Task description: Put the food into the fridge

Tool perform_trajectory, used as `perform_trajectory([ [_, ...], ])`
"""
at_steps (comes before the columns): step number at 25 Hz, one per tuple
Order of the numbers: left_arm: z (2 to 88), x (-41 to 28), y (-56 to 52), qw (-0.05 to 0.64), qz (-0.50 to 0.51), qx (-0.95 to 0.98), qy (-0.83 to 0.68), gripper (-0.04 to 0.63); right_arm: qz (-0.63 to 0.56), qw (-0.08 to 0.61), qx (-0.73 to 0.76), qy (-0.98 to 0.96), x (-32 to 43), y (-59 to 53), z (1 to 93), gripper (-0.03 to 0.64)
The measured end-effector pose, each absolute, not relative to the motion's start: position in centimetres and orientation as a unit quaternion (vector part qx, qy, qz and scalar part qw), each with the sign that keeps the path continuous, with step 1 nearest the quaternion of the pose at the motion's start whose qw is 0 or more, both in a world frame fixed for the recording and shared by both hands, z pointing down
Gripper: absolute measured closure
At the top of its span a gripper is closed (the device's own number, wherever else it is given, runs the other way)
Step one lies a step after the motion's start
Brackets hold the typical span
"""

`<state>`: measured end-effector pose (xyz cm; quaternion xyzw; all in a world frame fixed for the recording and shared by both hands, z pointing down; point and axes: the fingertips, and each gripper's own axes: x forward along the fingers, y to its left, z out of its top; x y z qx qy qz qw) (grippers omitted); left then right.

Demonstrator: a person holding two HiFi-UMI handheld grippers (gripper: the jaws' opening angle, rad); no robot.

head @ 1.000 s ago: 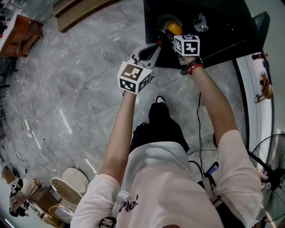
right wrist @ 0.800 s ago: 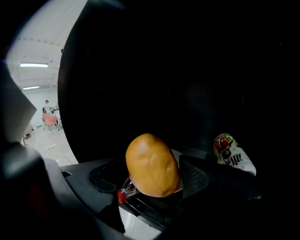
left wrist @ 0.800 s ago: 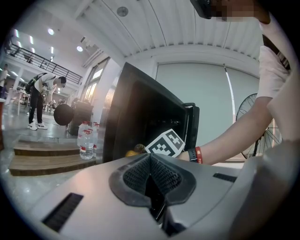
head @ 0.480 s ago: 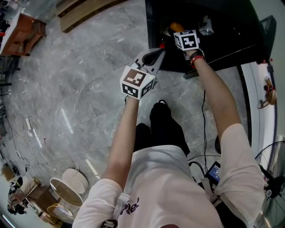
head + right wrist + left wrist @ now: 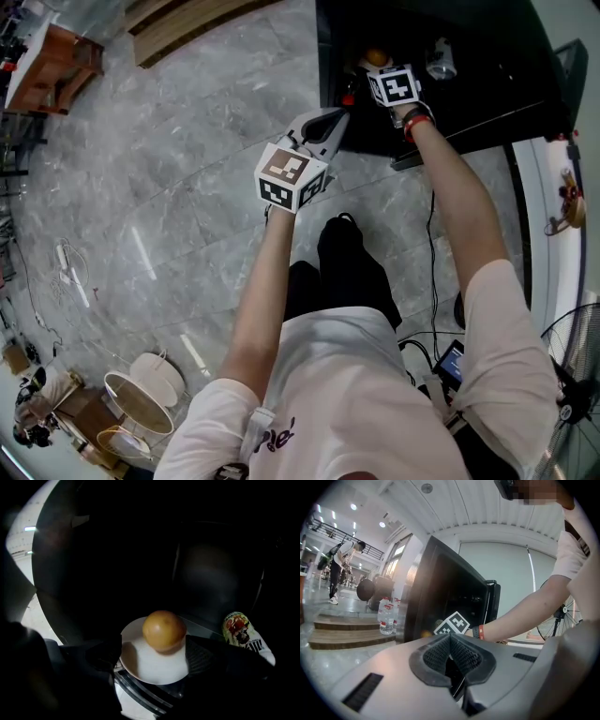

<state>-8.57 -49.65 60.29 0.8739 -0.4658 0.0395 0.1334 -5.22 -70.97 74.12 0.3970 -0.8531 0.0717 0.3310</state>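
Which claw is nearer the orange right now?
Right. The right claw, jaws just opened, straddles the plate holding the orange inside the fridge; the left claw hangs shut outside it.

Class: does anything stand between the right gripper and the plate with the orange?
Nothing visible. The right gripper has just been opening its jaws, with the plate and orange between them; the can stands aside.

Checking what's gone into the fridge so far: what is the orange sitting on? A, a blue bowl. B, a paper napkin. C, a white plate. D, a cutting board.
C: the right gripper view shows the orange resting on a white plate.
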Motion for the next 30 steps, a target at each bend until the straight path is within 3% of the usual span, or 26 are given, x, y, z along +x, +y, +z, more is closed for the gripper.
perform_trajectory([
  [23, 55.0, -9.2, -45.7, 0.143, 0.038, 0.866, -0.478, 0.577, 0.117, 0.288, 0.438, -0.843, -1.1, -64.2, 67.2, 0.197],
  [30, 52.2, -9.8, -43.1, 0.142, 0.051, 0.866, -0.477, 0.577, 0.115, 0.277, 0.449, -0.842, 0.3, -60.3, 62.8, 0.232],
])
